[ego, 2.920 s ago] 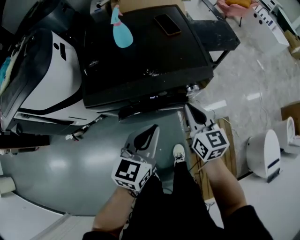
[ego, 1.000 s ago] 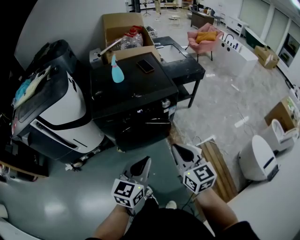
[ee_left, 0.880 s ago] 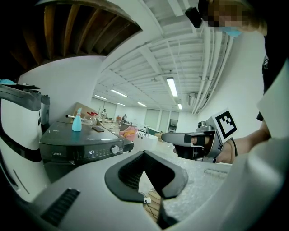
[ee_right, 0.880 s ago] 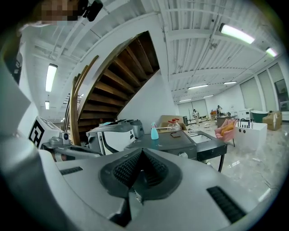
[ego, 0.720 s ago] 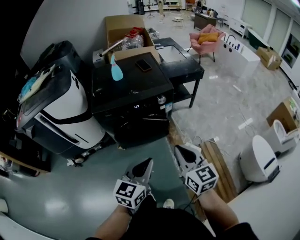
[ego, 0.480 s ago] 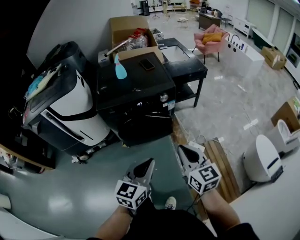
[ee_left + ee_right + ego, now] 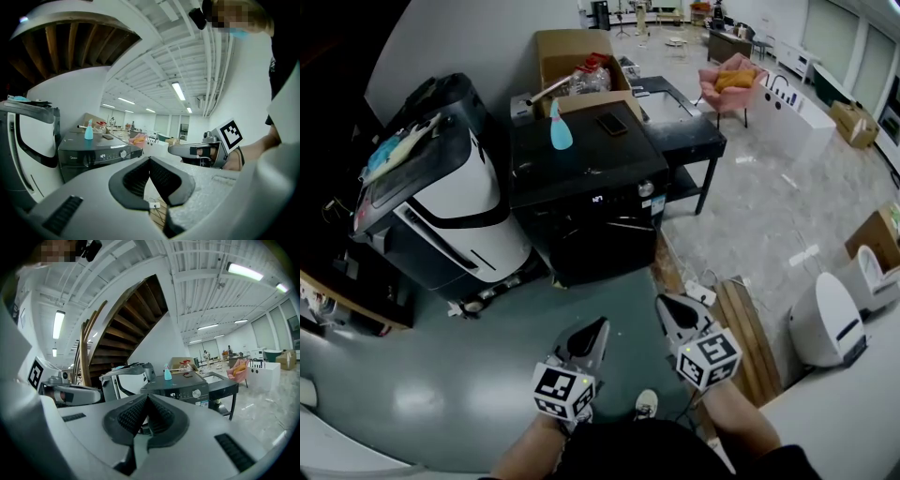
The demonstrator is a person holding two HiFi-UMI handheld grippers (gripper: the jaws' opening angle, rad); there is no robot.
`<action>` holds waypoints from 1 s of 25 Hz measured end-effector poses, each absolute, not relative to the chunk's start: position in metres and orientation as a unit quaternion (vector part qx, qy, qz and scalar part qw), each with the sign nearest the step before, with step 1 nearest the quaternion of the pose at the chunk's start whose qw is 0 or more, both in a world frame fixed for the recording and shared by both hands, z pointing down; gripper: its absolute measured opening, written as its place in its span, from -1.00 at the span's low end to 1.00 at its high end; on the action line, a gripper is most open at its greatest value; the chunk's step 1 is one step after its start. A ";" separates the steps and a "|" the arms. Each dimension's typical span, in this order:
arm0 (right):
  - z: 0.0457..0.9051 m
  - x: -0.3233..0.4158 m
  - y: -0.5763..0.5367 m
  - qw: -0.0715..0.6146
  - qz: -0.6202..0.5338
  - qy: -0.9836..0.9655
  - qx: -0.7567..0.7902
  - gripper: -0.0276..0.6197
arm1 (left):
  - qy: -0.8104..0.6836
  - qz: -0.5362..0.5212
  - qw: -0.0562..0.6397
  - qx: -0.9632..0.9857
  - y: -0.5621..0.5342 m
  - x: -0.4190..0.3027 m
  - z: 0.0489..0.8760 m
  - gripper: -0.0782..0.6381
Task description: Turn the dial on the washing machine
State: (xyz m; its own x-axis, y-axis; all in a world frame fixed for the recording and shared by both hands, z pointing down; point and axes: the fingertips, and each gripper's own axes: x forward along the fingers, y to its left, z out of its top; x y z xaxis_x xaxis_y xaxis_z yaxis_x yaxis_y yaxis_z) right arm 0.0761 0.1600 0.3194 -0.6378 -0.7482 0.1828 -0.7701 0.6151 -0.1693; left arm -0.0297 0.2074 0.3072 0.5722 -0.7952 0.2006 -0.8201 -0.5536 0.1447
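Left gripper (image 7: pixel 600 325) and right gripper (image 7: pixel 665 303) both closed, empty, held low and well apart from the washing machine (image 7: pixel 581 173), probably because nothing is being worked on at this distance. Dial (image 7: pixel 645 188) is at the right end of the machine's front panel, untouched. Spray bottle (image 7: pixel 560 127) is parked on the machine's top.

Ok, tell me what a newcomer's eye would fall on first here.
The black washing machine at the middle of the head view draws the eye first, with a teal spray bottle standing on its top and a silver dial at the right end of its front panel. Below it, the left claw and right claw point toward it, shut and empty, well short of the machine.
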 end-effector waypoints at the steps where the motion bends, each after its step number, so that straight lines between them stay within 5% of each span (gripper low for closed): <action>1: 0.323 0.067 0.161 0.047 0.117 -0.898 0.421 -0.92 | -0.461 0.056 0.109 0.879 0.208 -0.039 0.308 -0.77; 11: 0.326 -0.018 0.181 0.063 0.121 -0.892 0.432 -0.92 | -0.451 0.044 0.117 0.884 0.215 -0.120 0.309 -0.77; 25: 0.332 -0.029 0.206 0.065 0.119 -0.860 0.491 -0.92 | -0.396 0.037 0.134 0.907 0.226 -0.138 0.318 -0.77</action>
State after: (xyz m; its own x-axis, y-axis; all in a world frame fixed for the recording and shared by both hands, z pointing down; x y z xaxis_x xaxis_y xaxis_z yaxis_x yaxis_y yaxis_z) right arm -0.0287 0.2062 0.3322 -0.5086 -0.8300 0.2291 -0.8610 0.4889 -0.1405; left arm -0.1377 0.2260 0.3184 0.6828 -0.7095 0.1742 -0.7296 -0.6494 0.2145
